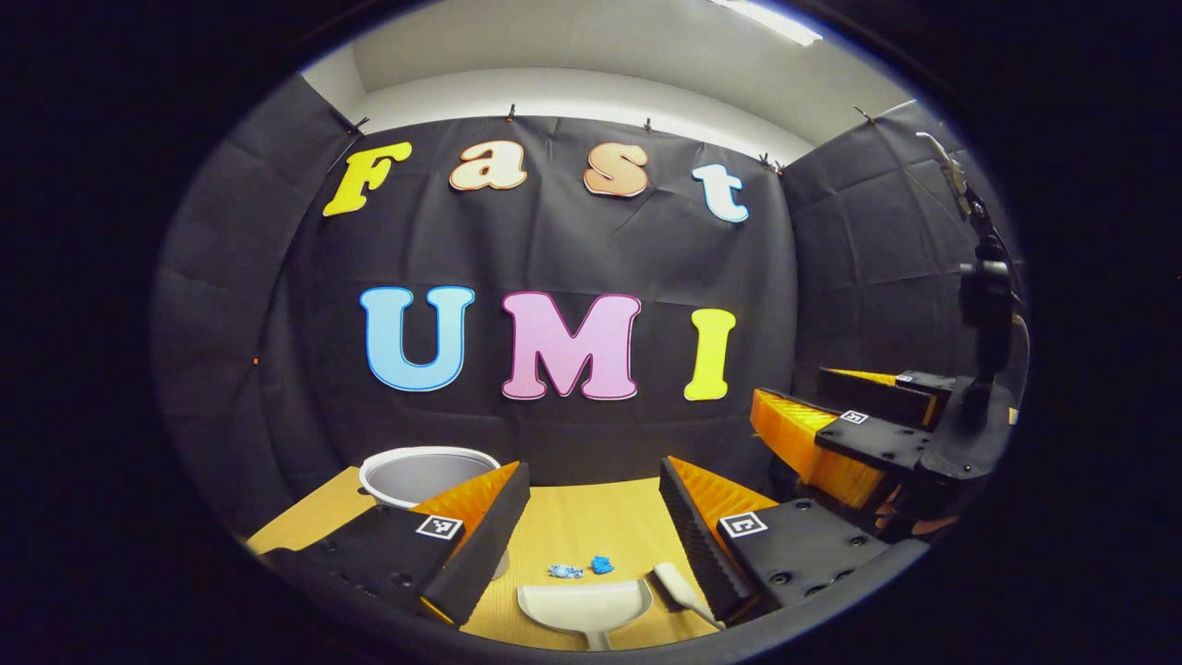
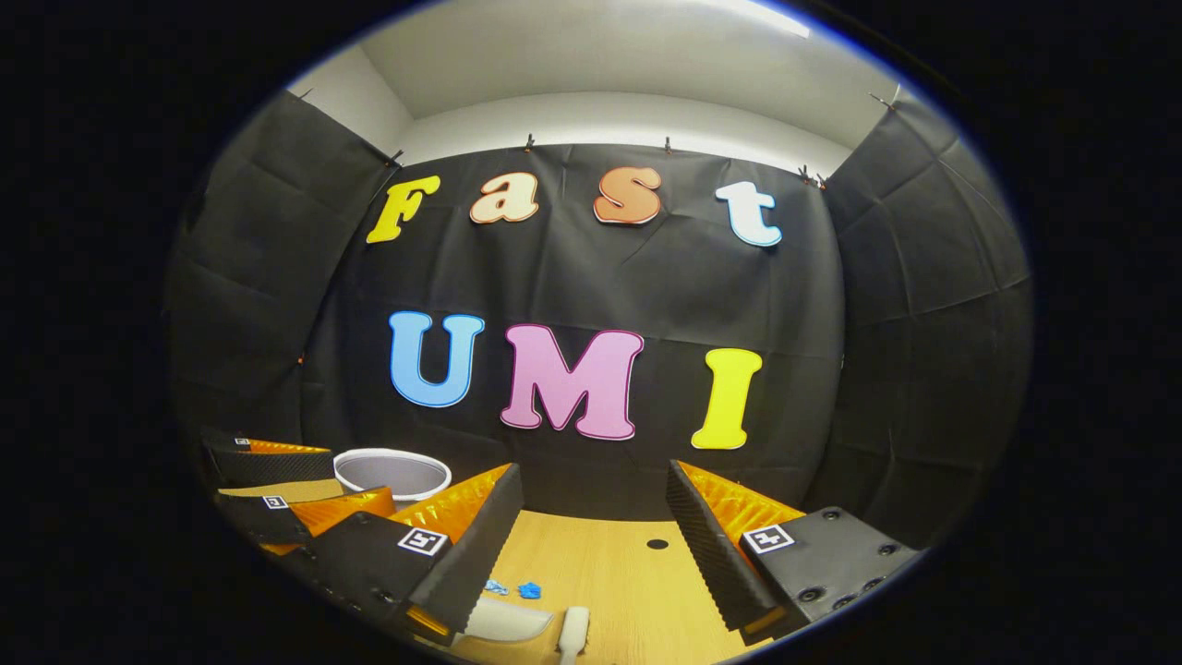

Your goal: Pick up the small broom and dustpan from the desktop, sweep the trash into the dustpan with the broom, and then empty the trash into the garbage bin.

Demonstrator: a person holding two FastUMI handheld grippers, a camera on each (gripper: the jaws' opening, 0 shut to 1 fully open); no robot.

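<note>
A pale dustpan (image 1: 584, 605) lies on the wooden desktop (image 1: 572, 522) near its front edge, with the small broom (image 1: 679, 591) just to its right. Two blue scraps of trash (image 1: 582, 568) sit just beyond the pan. My left gripper (image 1: 594, 471) hangs open above them, holding nothing. The right gripper (image 1: 790, 386) is open too, off to the right and higher. From the right gripper view, the dustpan (image 2: 503, 621), broom (image 2: 574, 633) and blue trash (image 2: 515, 588) lie below the open right gripper (image 2: 592, 476). The left gripper (image 2: 337, 480) is at the left.
A round white garbage bin (image 1: 425, 473) stands at the desk's back left, partly behind my left finger; it appears as the bin (image 2: 392, 473) in the right gripper view. A small dark hole (image 2: 657, 544) marks the desktop. A dark stand (image 1: 983, 296) rises at the far right.
</note>
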